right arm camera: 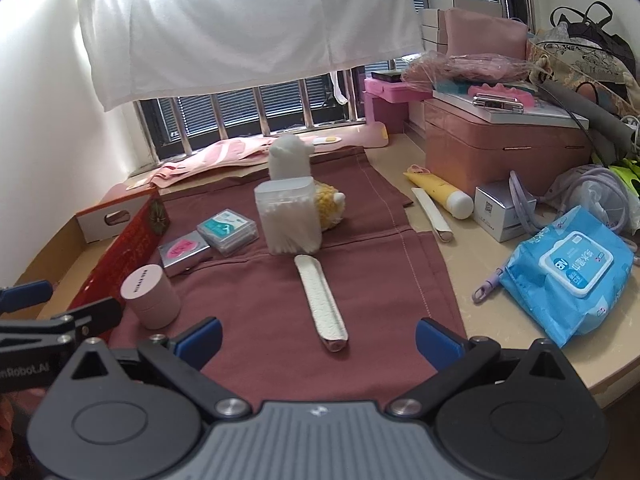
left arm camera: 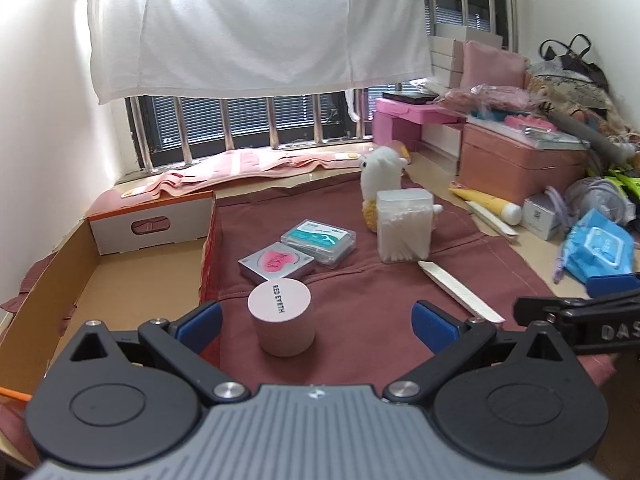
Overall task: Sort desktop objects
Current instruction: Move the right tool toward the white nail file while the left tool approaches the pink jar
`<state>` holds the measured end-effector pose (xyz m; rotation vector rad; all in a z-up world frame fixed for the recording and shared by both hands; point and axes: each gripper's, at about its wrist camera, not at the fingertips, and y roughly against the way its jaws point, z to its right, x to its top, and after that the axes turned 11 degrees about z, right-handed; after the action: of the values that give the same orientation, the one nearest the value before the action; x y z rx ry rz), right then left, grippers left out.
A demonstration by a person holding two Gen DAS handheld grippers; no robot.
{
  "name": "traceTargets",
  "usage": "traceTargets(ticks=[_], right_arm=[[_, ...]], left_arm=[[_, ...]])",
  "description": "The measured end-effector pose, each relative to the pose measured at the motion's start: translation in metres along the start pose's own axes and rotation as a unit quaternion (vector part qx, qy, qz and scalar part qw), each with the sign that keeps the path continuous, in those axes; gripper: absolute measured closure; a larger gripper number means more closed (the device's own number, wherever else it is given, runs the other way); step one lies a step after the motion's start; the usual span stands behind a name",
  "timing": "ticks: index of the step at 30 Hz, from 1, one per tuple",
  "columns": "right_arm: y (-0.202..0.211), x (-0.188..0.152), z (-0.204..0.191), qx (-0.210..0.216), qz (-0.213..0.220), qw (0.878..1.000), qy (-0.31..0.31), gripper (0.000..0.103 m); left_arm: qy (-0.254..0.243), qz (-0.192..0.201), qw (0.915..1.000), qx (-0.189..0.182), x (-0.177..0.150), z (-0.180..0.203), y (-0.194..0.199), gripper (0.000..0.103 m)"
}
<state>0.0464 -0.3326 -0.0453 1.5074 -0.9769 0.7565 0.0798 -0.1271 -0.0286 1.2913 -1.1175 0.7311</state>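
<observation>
Blue-padded left gripper (left arm camera: 316, 326) hovers level, spread wide, facing pink jar (left arm camera: 282, 323).

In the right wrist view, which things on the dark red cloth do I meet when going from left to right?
Pink round jar → silver box with a pink heart → clear flat box with a teal label → clear box of cotton swabs → long white textured case.

1 pink jar (left arm camera: 280, 320), 2 flat cases (left arm camera: 276, 261), 1 swab box (left arm camera: 404, 226), 1 plush (left arm camera: 382, 172), 2 white sleeves (right arm camera: 320, 300), 1 cardboard box (left arm camera: 120, 280)
</observation>
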Motion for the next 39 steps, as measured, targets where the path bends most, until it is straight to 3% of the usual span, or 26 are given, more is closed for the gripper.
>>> traceTargets(ticks=[17,21,34,39], right_arm=[[-0.064,-0.011,0.017,0.0,-0.024,0.999,0.028,0.001],[-0.078,-0.013,0.015,-0.01,-0.028,0.999,0.045,0.008],[-0.109,-0.008,0.008,0.013,-0.057,0.994,0.092,0.009],[-0.117,-0.008,0.004,0.019,-0.058,0.993,0.101,0.013]], left_arm=[[0.042,-0.061,0.9961,0.048,-0.017,0.01,-0.077,0.0],[0.035,-0.067,0.9951,0.064,-0.019,0.013,-0.092,0.0],[0.024,-0.072,0.9931,0.09,-0.022,0.021,-0.104,0.0],[0.027,-0.076,0.9924,0.093,-0.023,0.021,-0.108,0.0]])
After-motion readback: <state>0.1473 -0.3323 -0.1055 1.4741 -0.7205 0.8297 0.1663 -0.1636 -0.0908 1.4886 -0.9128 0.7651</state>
